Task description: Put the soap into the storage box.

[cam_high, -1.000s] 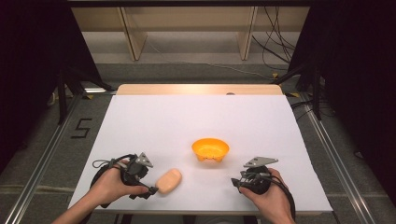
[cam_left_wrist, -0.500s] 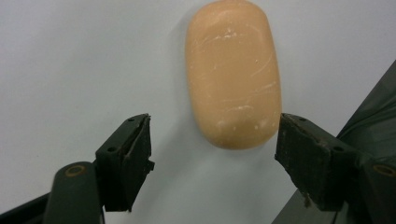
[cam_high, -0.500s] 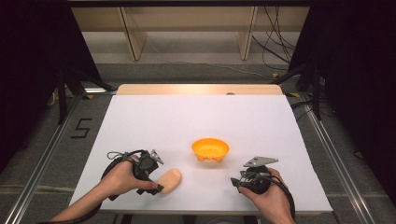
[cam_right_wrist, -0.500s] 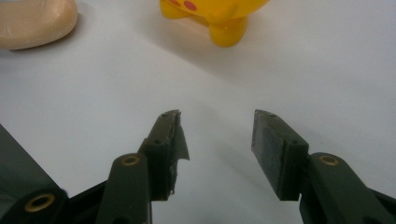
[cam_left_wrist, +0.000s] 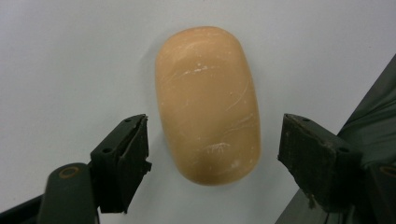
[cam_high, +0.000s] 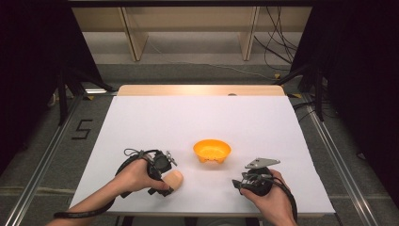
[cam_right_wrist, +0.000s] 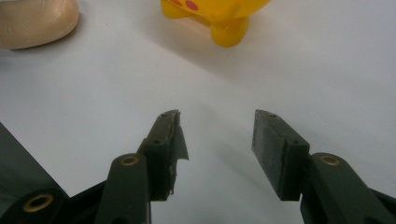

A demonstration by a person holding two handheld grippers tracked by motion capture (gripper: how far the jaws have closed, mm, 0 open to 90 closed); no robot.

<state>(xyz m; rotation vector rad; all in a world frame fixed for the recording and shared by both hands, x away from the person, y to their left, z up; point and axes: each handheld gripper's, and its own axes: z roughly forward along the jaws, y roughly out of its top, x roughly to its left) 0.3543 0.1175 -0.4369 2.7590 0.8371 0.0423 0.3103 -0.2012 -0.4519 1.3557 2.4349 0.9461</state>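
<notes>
A white desk (cam_high: 197, 122) seen from above. Near its front left, the left gripper (cam_left_wrist: 212, 156) points down over a smooth tan, oval block (cam_left_wrist: 208, 102) lying flat on the desk — its fingers (cam_left_wrist: 123, 161) spread wide, one on each side of the block's near end, neither touching it. An orange bowl (cam_high: 212, 150) stands near the block, toward the middle. At the front right, the right gripper (cam_right_wrist: 217, 147) sits low over bare desk, fingers apart and holding nothing.
</notes>
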